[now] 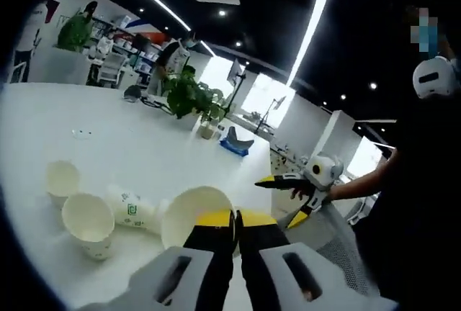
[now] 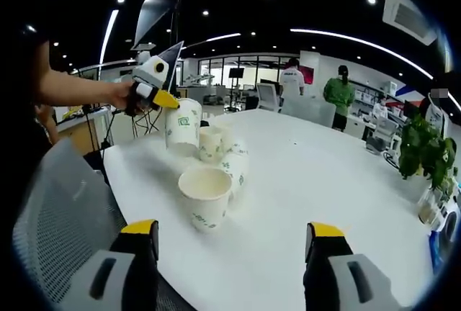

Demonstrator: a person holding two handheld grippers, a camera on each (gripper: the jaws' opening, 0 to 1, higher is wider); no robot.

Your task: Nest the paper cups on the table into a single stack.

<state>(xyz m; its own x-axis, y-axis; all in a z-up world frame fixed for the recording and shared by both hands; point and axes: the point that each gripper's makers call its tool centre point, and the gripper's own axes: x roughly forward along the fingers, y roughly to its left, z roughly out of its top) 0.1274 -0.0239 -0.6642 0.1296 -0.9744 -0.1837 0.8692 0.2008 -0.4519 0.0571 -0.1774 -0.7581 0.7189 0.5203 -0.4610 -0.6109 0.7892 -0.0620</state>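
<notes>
L gripper point(image 2: 167, 99) pinches a lifted cup point(image 2: 183, 127) by its rim w/ jaws closed, R gripper point(image 2: 229, 242) wide open & empty; thin rim grip could slip, dropping it onto standing cups point(image 2: 205, 197).

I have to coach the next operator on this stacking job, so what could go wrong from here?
The left gripper pinches only the rim of the white paper cup with green print, so the cup may crumple or slip out. Lowering it, it could knock the smaller white paper cup beside it. The tipped paper cup lying on its side might roll across the white table if bumped.
</notes>
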